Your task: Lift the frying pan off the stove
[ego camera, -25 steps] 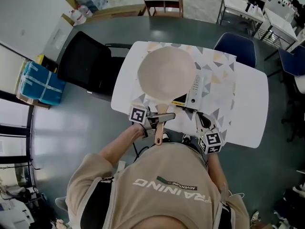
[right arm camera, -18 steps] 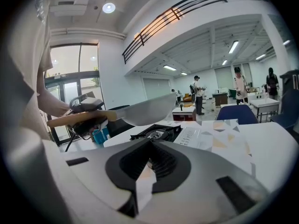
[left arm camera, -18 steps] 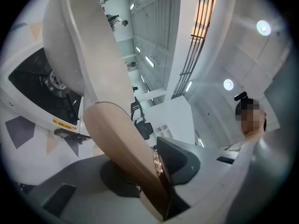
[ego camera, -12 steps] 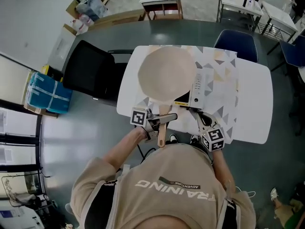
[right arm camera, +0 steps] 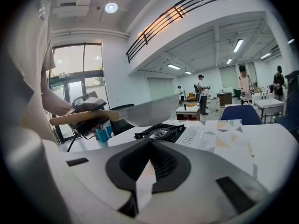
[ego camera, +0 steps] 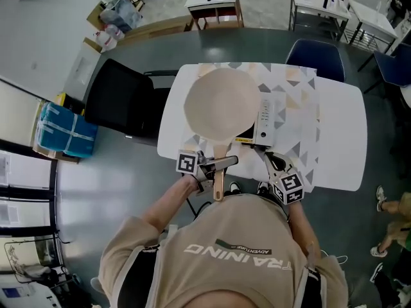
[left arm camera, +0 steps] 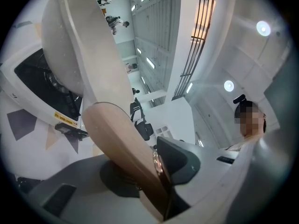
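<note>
Hardly anything has shifted in the last second: the frying pan (ego camera: 221, 104) hangs over the same part of the table, and my head view has only drifted, bringing a bystander's legs (ego camera: 390, 218) in at the right edge. From the right gripper view I see the pan lifted clear of the stove (right arm camera: 161, 133), with open air between its base and the burner. Its pale inside is bare. The wooden handle (ego camera: 218, 175) points back toward me, and the left gripper (ego camera: 215, 164) is clamped across it, pads pressing on both sides of the wood. The right gripper (ego camera: 273, 162) rests low beside the stove's control panel, jaws together with nothing between them. Stove and pan sit over a triangle-patterned mat (ego camera: 298, 101) on the white table (ego camera: 343, 140), with a black chair (ego camera: 122, 98) to the left.
</note>
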